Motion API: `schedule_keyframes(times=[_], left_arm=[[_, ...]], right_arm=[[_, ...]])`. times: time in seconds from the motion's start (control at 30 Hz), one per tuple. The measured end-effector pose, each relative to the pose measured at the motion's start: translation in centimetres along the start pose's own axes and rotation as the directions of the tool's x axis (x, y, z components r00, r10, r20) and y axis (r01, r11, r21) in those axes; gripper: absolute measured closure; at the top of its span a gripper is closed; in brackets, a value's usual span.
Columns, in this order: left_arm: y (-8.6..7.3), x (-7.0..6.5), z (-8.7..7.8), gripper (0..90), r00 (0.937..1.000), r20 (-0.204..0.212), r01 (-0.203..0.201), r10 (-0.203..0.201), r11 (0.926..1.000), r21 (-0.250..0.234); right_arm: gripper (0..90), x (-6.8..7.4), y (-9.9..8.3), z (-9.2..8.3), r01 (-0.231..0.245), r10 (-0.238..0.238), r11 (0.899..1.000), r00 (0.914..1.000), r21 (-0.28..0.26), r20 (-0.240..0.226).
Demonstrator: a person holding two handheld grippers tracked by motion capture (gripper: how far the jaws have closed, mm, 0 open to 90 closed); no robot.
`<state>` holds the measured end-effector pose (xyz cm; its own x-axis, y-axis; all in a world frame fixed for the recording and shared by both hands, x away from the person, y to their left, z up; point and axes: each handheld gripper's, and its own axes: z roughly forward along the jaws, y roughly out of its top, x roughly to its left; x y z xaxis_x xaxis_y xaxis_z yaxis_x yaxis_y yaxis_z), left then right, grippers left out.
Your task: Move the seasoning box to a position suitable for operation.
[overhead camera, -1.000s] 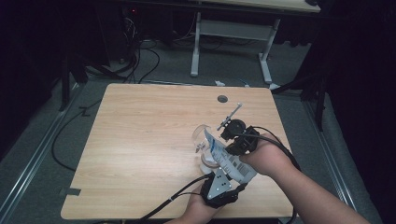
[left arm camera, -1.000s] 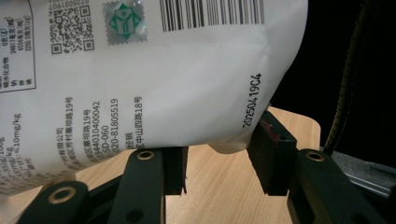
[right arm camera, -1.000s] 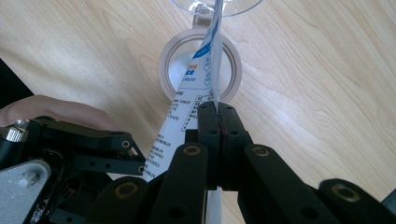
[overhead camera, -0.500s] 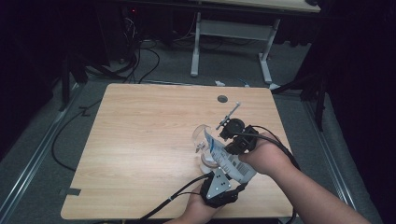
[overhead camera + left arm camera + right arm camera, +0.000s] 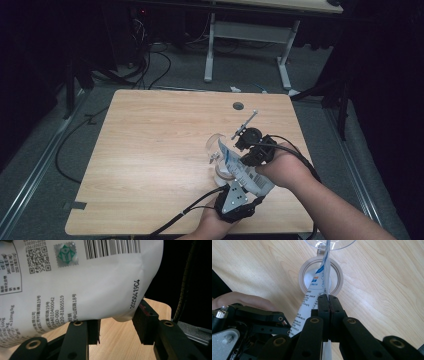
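Both grippers apparently hold the white pouch [image 5: 241, 172].

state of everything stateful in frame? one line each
Bag: tilted above the table, its top edge over the jar.
Jar: upright on the table, mouth open.
Clear lid: lies on the table beside the jar.
Right hand-held gripper: shut on the bag's edge.
Left hand-held gripper: jaws apart at the bag's lower corner; cannot tell if they press it.
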<state>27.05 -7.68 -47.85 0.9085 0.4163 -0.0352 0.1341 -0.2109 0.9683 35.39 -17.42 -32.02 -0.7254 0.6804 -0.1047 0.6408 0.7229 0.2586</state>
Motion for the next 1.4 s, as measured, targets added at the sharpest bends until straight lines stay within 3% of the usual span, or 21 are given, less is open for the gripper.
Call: schedule_keyframes(times=[0.87, 1.4], left_arm=[[0.0, 0.08, -0.02, 61.2, 0.9999, -0.008, -0.009, 0.009, 1.0, 0.004], [-0.03, 0.07, -0.06, 61.2, 1.0, -0.006, -0.004, 0.004, 0.9999, -0.011]], right_arm=[[90.0, 0.25, 0.11, 0.37, 0.008, -0.008, 1.0, 0.9999, 0.0, -0.009], [90.0, 0.05, 0.06, -0.36, 0.006, -0.006, 1.0, 1.0, -0.002, 0.005]])
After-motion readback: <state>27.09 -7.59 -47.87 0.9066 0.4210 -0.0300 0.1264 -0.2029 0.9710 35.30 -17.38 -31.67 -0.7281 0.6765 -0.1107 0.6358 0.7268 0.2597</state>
